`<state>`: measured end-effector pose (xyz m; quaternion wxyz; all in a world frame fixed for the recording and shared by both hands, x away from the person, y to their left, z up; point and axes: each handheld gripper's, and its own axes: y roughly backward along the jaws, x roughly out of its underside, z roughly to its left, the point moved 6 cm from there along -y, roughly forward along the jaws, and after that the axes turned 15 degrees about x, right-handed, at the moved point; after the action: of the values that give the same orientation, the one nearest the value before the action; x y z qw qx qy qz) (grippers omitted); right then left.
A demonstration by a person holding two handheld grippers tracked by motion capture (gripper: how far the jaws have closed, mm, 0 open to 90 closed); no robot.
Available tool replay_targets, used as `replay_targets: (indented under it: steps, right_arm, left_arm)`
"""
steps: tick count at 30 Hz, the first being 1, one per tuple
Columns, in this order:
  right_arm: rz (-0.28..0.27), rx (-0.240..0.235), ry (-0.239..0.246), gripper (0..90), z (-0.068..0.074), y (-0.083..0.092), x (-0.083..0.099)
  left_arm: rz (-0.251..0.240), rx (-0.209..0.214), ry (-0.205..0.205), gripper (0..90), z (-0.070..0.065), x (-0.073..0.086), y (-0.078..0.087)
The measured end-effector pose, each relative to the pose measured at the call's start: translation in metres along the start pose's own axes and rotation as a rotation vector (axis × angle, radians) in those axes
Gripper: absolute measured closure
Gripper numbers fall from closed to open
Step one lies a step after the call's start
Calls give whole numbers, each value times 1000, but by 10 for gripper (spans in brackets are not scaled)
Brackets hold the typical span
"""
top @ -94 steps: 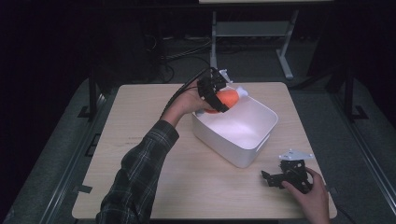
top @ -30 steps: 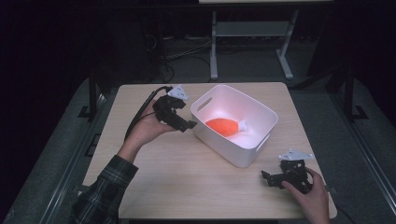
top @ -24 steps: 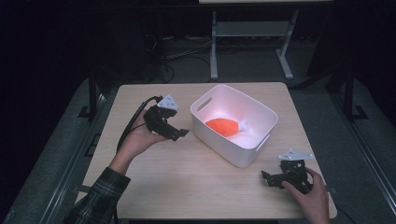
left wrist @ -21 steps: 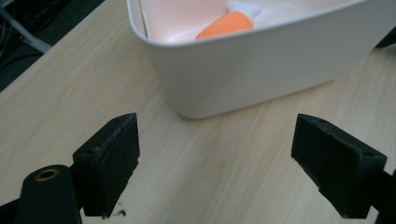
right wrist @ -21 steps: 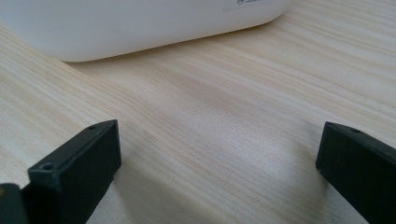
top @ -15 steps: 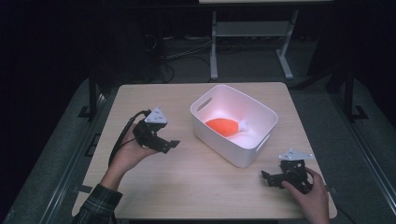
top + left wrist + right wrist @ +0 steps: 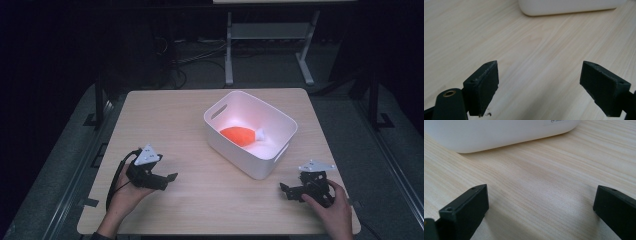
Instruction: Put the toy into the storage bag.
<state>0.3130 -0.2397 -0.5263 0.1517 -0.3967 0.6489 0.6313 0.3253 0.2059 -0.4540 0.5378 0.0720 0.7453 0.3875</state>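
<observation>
On the pale wooden table (image 7: 210, 210) in a dark room, I rest my left tool (image 7: 167, 179) and right tool (image 7: 287, 191), jaws spread and empty; the orange plush toy (image 7: 241, 135) lies inside the white bin (image 7: 252, 165), seemingly delivered.

Left claw (image 7: 541, 87) jaws spread wide above pale wooden table (image 7: 531, 50), white tub (image 7: 571, 6) edge, probably, beyond

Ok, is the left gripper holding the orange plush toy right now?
No, the left gripper is open over the table, while the orange plush toy lies in the white bin.
</observation>
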Motion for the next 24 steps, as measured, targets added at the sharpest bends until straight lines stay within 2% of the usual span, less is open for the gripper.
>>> replay_targets:
  steps: [1, 2, 3, 6, 9, 10, 11, 15, 19, 24]
  right_arm:
    - [0, 0, 0, 0, 0, 0, 0]
    - [0, 0, 0, 0, 0, 0, 0]
    - [0, 0, 0, 0, 0, 0, 0]
    - [0, 0, 0, 0, 0, 0, 0]
    - [0, 0, 0, 0, 0, 0, 0]
    - [0, 0, 0, 0, 0, 0, 0]
    - [0, 0, 0, 0, 0, 0, 0]
    - [0, 0, 0, 0, 0, 0, 0]
    - [0, 0, 0, 0, 0, 0, 0]
    - [0, 0, 0, 0, 0, 0, 0]
  left_arm:
    - [0, 0, 0, 148, 0, 0, 0]
    - [-1, -7, 11, 148, 0, 9, 1]
    - [-1, -7, 11, 148, 0, 9, 1]
    - [1, -15, 30, 148, -1, 26, 3]
    - [4, -19, 37, 148, -1, 34, 4]
    - [5, -22, 47, 148, -1, 42, 4]
    - [5, -22, 47, 148, -1, 42, 4]
    - [32, -19, 72, 147, -1, 60, 1]
    - [37, -25, 85, 147, 0, 68, -1]
    - [56, -42, 76, 141, 1, 70, -5]
